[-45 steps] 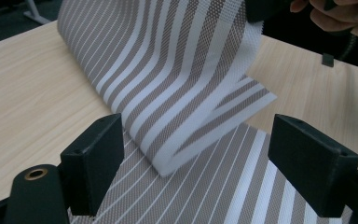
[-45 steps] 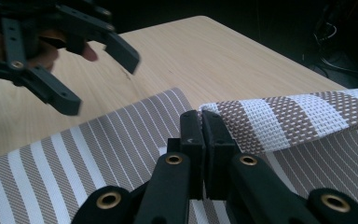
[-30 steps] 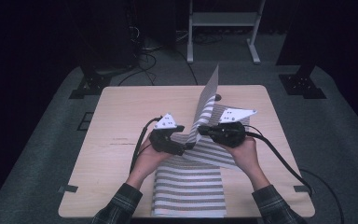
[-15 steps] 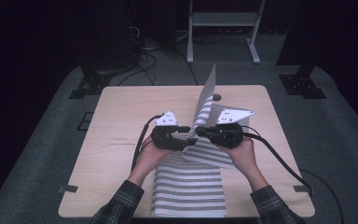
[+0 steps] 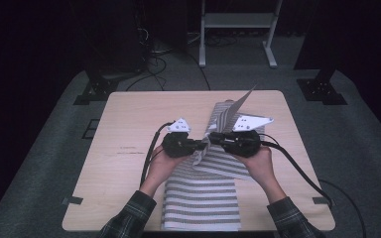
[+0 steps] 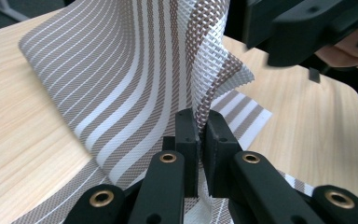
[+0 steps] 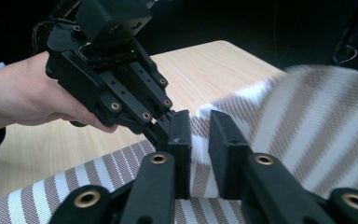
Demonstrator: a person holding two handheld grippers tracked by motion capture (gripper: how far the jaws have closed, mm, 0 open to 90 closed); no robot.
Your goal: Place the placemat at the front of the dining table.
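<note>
High view is showing a striped woven mat (image 5: 203, 198) lying down the middle of the wooden table (image 5: 129, 124), its near end hanging at the table's edge and its far part being lifted into a fold whose corner is sticking up stiffly; the left gripper (image 5: 202, 145) and right gripper (image 5: 212, 138) are meeting nose to nose at that fold. Left gripper view is showing the jaws having just been closing and now pinching a raised ridge of the mat (image 6: 135, 74), which is curving smoothly rather than draping, so it is looking light, springy and semi-stiff, with a coarse weave that should be giving decent grip. Right gripper view is showing the jaws standing slightly apart, having just been opening, with the mat's edge (image 7: 307, 116) between them but not clearly pressed. Taking hold at an edge or fold crest is looking best, since the flat middle is offering nothing to pinch.
</note>
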